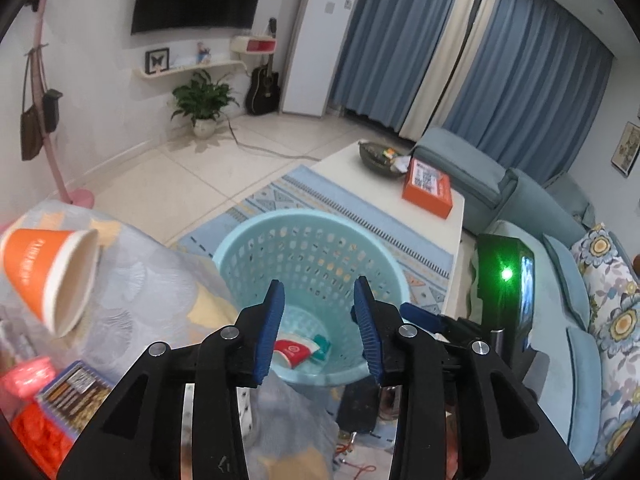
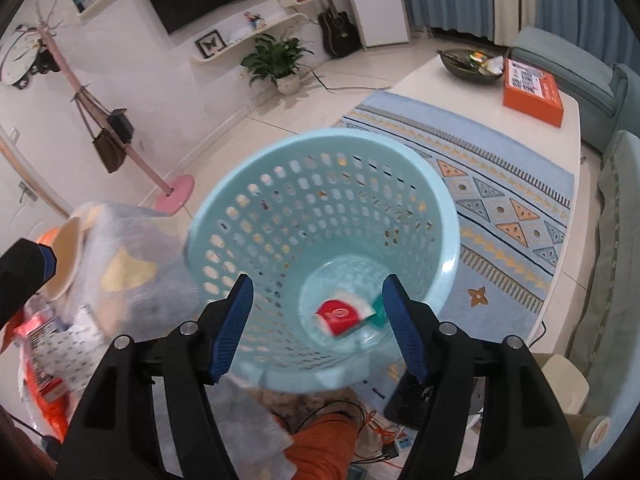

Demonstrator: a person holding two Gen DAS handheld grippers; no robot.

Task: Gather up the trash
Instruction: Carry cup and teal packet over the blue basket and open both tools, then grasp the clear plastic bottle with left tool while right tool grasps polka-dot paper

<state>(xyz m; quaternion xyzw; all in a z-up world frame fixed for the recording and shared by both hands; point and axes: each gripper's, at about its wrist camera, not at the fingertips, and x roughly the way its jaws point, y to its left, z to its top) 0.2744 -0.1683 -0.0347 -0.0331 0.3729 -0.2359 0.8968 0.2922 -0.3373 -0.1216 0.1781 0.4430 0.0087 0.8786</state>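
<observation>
The light blue basket (image 2: 320, 240) is standing on the floor at the near edge of the patterned rug (image 2: 500, 208), right against the cloth-covered worktop (image 1: 140, 280), likely so that rubbish can be dropped straight off the worktop's edge into it. It is a tall, round plastic bin whose wall is pierced all over with small holes, and its mouth is facing up toward both cameras. In the right wrist view it is filling the middle of the picture; in the left wrist view it is sitting at about 12 o'clock from the fingertips.

The left tongs (image 1: 320, 320) are hanging over the basket's near rim with the jaws partly apart and nothing between them. The right tongs (image 2: 318, 320) are hovering above the mouth with the jaws spread wider, also empty. Both are pointing steeply down into the bin, which fits a release over the opening rather than a reach for something.

On the worktop, an orange paper cup (image 1: 48, 272) is lying on its side at about 9 o'clock from the left tongs, its white mouth turned toward the basket; it looks like a likely next piece to collect.

The trash already gathered is lying on the basket's floor: a red and white wrapper (image 2: 344, 316) with a round white mark, flat and slightly blurred, and a teal wrapper (image 2: 378, 312) touching it at its 3 o'clock side.
</observation>
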